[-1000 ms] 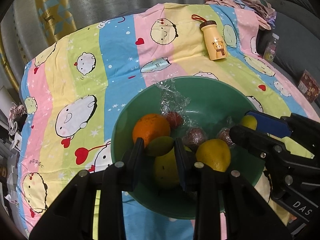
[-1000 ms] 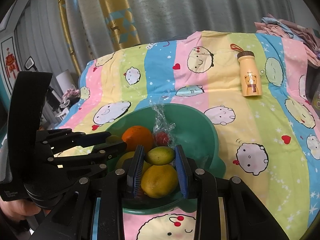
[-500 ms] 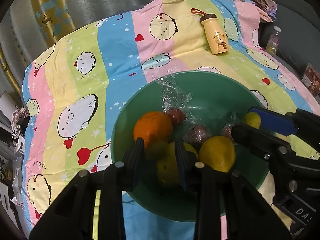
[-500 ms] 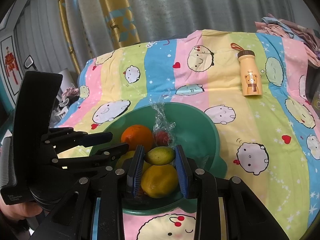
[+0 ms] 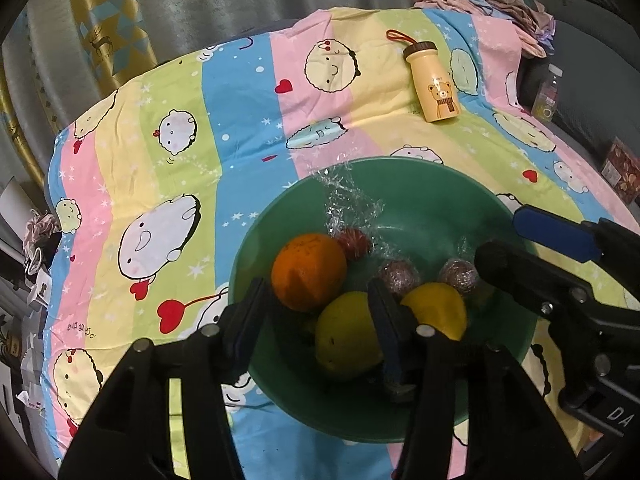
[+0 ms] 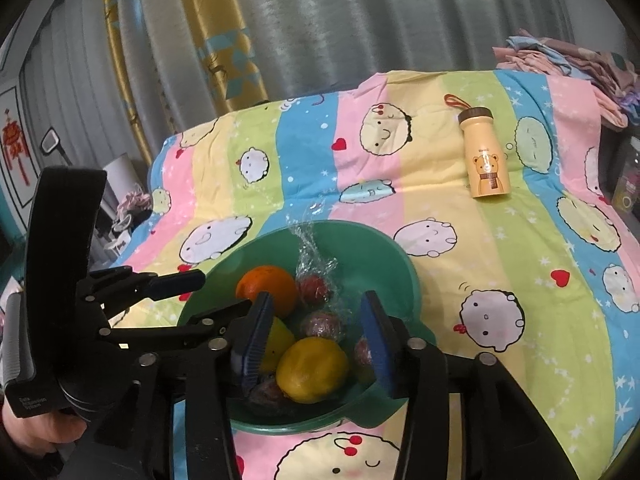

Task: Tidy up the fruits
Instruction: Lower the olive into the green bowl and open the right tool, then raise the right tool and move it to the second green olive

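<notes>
A green bowl (image 5: 424,196) sits on the patterned cloth and holds an orange (image 5: 308,272), two yellow lemons (image 5: 348,338) (image 5: 436,310), small wrapped red fruits (image 5: 354,240) and crinkled clear plastic wrap (image 5: 348,200). My left gripper (image 5: 320,320) is open over the bowl's near side, empty, its jaws either side of a lemon. My right gripper (image 6: 316,340) is open above the bowl (image 6: 392,248), empty, with a lemon (image 6: 312,368) below between its jaws. The orange (image 6: 268,292) lies behind it.
A yellow bear-print bottle (image 5: 434,82) lies on the cloth beyond the bowl; it also shows in the right wrist view (image 6: 486,160). Folded clothes (image 6: 568,64) lie at the far right. Curtains hang behind the table.
Both grippers have opened. The small green-yellow fruits they held have dropped out of the jaws into the bowl. Both grippers stay above the bowl.
</notes>
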